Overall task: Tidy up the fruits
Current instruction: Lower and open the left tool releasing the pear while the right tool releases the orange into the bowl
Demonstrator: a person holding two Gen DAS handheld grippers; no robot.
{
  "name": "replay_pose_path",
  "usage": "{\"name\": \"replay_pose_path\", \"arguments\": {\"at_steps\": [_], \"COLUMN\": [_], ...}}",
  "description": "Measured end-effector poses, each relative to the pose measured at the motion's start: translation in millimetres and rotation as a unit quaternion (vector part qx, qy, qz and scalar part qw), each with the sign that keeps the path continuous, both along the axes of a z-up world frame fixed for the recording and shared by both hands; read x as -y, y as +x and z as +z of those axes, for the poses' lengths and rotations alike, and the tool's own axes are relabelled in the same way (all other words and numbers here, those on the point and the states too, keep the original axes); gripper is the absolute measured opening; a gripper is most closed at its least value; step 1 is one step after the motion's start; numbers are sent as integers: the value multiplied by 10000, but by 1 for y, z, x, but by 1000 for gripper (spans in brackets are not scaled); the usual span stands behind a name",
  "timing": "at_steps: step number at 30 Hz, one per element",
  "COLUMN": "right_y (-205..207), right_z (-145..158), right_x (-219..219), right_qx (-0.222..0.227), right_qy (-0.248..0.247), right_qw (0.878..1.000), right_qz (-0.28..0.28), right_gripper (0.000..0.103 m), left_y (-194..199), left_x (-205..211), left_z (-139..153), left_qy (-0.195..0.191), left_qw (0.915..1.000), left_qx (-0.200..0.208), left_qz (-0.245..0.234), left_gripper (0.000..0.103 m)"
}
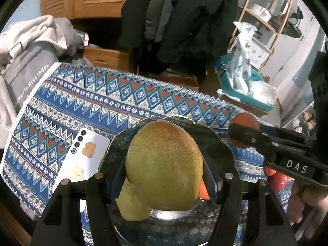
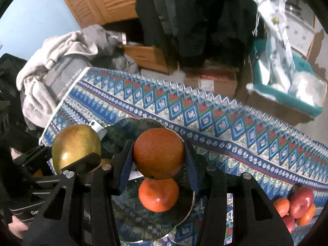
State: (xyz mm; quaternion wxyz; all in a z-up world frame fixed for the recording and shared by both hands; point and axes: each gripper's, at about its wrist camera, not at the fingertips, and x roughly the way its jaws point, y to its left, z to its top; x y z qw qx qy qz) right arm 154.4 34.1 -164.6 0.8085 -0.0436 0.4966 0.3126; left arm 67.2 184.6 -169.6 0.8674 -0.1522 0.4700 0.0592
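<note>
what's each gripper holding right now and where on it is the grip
Left gripper clamps the mango across its sides; right gripper clamps an orange across its sides.

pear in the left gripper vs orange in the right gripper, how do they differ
The pear is yellow-green, speckled and larger; the orange is deep orange and round. The pear fills the left gripper; the orange sits in the narrower right gripper. Both are held above the dark plate.

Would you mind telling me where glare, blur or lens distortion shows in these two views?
Left wrist view: a bright glare patch on the plate beneath the pear; the tablecloth edge bows from the fisheye. Right wrist view: the background bag is smeared, while the held orange stays sharp; corners are black.
</note>
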Motion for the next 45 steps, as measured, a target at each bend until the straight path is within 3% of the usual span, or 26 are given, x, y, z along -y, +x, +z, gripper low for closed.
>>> {"name": "replay_pose_path", "arguments": {"at_steps": [15, 28, 29, 30, 34, 42, 45], "right_y": [10, 13, 14, 14, 12, 8, 5], "right_z": [-43, -62, -62, -63, -58, -40, -31], "right_x": [-15, -9, -9, -9, -7, -2, 6], "right_qx": [-524, -823, -837, -857, -837, -615, -497], "right_qy": [-168, -213, -212, -198, -112, -163, -195], "right_qw": [9985, 9963, 9962, 9961, 9964, 9978, 9982], "right_qz": [31, -103, -109, -114, -120, -200, -267], "right_gripper": [47, 49, 51, 51, 51, 51, 57], "left_y": [18, 20, 20, 19, 18, 10, 7], "left_x": [-6, 7, 9, 10, 16, 20, 24], "left_z": [-54, -50, -47, -46, -39, -26, -19], "left_qy": [-181, 11, -32, 4, 214, 136, 100], "left_qw": [9977, 9981, 9983, 9984, 9982, 9987, 9988], "left_qx": [-651, -574, -520, -500, -450, -344, -278], "left_qz": [50, -206, -266, -256, -321, -347, -378], "left_gripper": [68, 68, 76, 76, 76, 76, 76]}}
